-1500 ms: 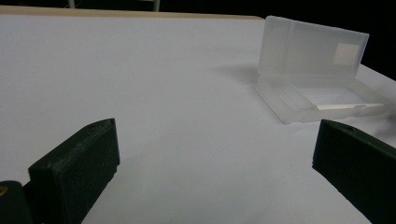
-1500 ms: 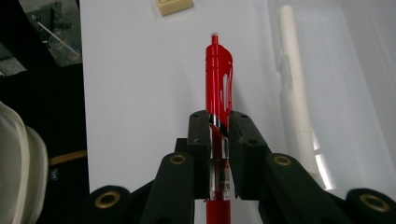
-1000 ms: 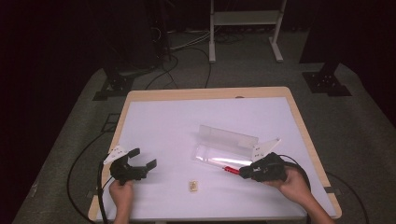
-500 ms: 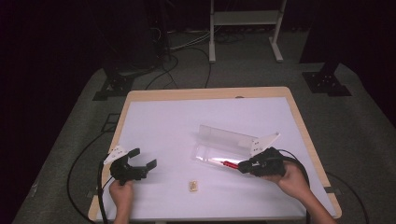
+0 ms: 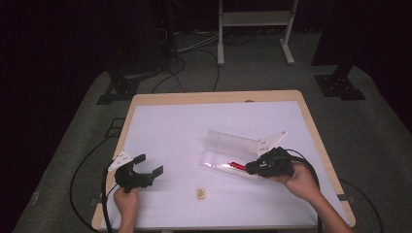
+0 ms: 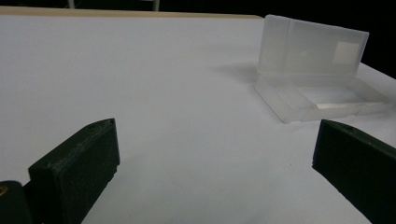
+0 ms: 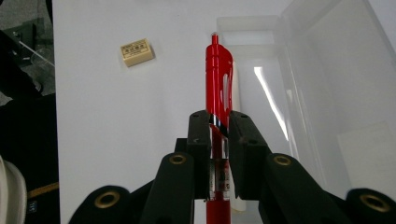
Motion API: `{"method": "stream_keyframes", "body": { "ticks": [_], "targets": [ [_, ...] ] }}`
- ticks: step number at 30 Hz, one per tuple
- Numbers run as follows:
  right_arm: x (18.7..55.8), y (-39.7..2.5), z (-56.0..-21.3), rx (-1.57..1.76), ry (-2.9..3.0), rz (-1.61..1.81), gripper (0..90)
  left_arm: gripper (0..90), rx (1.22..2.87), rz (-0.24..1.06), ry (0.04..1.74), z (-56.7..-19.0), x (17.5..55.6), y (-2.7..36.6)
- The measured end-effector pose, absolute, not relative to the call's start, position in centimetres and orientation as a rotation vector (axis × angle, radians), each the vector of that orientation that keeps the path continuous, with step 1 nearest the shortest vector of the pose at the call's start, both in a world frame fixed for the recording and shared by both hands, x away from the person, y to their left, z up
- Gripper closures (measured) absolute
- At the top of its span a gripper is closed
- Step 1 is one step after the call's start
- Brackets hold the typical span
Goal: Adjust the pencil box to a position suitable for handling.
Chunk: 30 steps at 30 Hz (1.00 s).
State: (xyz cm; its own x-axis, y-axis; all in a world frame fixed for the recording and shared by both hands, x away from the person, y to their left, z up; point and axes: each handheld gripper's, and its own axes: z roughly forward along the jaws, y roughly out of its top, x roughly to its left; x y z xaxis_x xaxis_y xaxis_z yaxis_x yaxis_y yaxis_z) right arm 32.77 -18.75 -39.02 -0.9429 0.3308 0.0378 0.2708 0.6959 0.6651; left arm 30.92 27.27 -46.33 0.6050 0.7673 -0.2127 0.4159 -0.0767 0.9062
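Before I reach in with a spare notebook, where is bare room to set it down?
The far half of the table, beyond the open plastic case, is bare, as is the middle stretch between the left gripper and the case. It is crowded near the right, where the right gripper holds a red pen over the case, with an eraser nearby.
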Motion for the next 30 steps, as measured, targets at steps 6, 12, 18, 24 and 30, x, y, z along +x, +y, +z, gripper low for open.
{"method": "stream_keyframes", "body": {
  "ticks": [6,12,18,24,30],
  "targets": [
    [33.3,-18.6,-39.0,0.519,2.812,1.068,78.6,0.0,1.703,0.384,0.984,-46.3,30.9,27.3],
    [34.0,-18.2,-38.9,0.51,2.809,1.062,78.6,0.0,1.703,0.383,0.985,-46.3,31.0,27.4],
    [34.5,-17.8,-38.5,0.506,2.809,1.052,78.6,0.0,1.7,0.383,0.987,-46.3,31.0,27.4],
    [35.1,-17.4,-38.3,0.504,2.808,1.038,78.6,0.0,1.701,0.383,0.986,-46.3,31.0,27.4],
    [35.7,-17.1,-38.4,0.504,2.807,1.026,78.6,0.0,1.697,0.384,0.986,-46.3,31.0,27.4]
  ]
}}
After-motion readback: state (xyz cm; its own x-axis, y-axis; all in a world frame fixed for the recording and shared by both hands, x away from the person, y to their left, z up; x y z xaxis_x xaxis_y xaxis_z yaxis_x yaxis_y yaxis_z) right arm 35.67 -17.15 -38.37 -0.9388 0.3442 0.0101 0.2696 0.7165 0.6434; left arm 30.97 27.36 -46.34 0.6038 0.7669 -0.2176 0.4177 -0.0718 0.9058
